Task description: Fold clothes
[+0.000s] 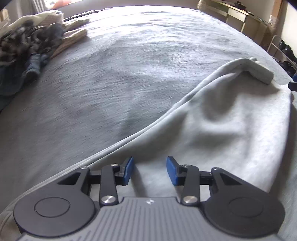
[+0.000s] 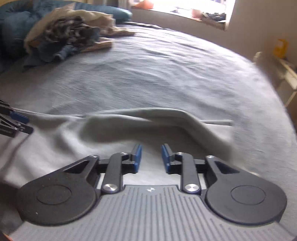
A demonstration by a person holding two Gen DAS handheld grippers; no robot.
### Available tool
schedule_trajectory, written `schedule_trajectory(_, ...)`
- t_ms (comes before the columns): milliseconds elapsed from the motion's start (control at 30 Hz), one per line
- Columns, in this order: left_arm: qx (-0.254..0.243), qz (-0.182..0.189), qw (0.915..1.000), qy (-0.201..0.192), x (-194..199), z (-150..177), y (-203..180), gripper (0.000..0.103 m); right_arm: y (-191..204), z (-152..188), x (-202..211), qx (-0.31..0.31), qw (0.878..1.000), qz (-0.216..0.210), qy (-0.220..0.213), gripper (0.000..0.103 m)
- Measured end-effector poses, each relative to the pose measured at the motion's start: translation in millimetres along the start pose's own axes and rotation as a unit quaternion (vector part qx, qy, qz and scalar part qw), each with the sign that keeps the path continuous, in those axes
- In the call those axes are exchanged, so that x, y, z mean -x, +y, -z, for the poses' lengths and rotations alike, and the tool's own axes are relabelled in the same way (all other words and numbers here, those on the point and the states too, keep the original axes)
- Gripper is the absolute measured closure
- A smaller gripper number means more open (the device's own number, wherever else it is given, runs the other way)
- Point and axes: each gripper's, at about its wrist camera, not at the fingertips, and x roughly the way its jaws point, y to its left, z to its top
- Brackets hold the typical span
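Lying across the lower right of the left wrist view, the pale grey garment looks like a soft, thick knit, perhaps a sweatshirt: light, limp and unlikely to slip on the bedcover. It will sag wherever it is not held, so a hold on a firm seam or hem suits it better than a pinch in the loose middle. Its long rolled edge runs from the lower left up toward a sleeve or cuff at the upper right of that frame; in the right wrist view the same garment stretches across the centre, one part raised in a fold and blurred by motion.

The left gripper sits low over the cloth with its blue pads spread apart and nothing between them. The right gripper is likewise spread, pads parted, with cloth just ahead of them but not pinched.

How far the folding has come I cannot judge; the garment lies rumpled, not in a neat rectangle.

The surface is a bed under a grey cover, soft and faintly creased. A heap of mixed clothes occupies the upper left of both frames. A bright window sits at the top of the right wrist view, and pale furniture at the upper right of the left wrist view.
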Motion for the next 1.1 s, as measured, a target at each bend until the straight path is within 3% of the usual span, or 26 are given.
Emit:
schedule_trajectory(67, -0.010, 0.009, 0.9999, -0.006, -5.5, -9.9, -17.2, 0.062, -23.9, 9.1, 3.9, 0.004, 0.999, 0.040, -0.003, 0.060)
schedule_trajectory(167, -0.027, 0.020, 0.9993, -0.017, -12.9, -26.4, -42.3, 0.062, -60.1, 16.8, -1.8, 0.006, 0.997, 0.076, -0.001, 0.056)
schedule_trajectory(333, -0.061, 0.028, 0.9970, -0.039, -21.1, -55.5, -79.6, 0.058, -104.0, 16.6, -37.4, -0.003, 0.996, 0.082, 0.024, 0.054)
schedule_trajectory(500, -0.121, 0.053, 0.9895, -0.059, -33.4, -90.9, -120.8, 0.050, -129.5, 33.9, -36.2, -0.143, 0.987, 0.064, 0.028, 0.054)
schedule_trajectory(633, -0.204, 0.065, 0.9737, -0.079, -47.1, -115.5, -167.5, 0.049, -148.7, 49.8, -31.0, -0.268, 0.962, 0.049, 0.027, 0.056)
schedule_trajectory(767, -0.285, 0.062, 0.9502, -0.110, -58.3, -132.2, -218.7, 0.047, -167.9, 65.6, -25.7, -0.387, 0.921, 0.032, 0.027, 0.056)
schedule_trajectory(867, -0.342, 0.050, 0.9295, -0.129, -67.5, -138.4, -252.0, 0.047, -180.2, 77.5, -23.3, -0.467, 0.884, 0.019, 0.026, 0.067)
schedule_trajectory(933, -0.373, 0.041, 0.9170, -0.135, -75.6, -141.5, -268.3, 0.047, -180.1, 84.8, -27.9, -0.493, 0.870, 0.007, 0.023, 0.075)
schedule_trajectory(1033, -0.395, 0.031, 0.9082, -0.136, -89.3, -146.9, -282.6, 0.048, -178.4, 88.0, -37.6, -0.520, 0.854, -0.005, 0.016, 0.078)
schedule_trajectory(1100, -0.392, 0.032, 0.9102, -0.131, -96.8, -151.8, -286.7, 0.053, -178.3, 89.6, -47.0, -0.537, 0.844, -0.010, 0.017, 0.078)
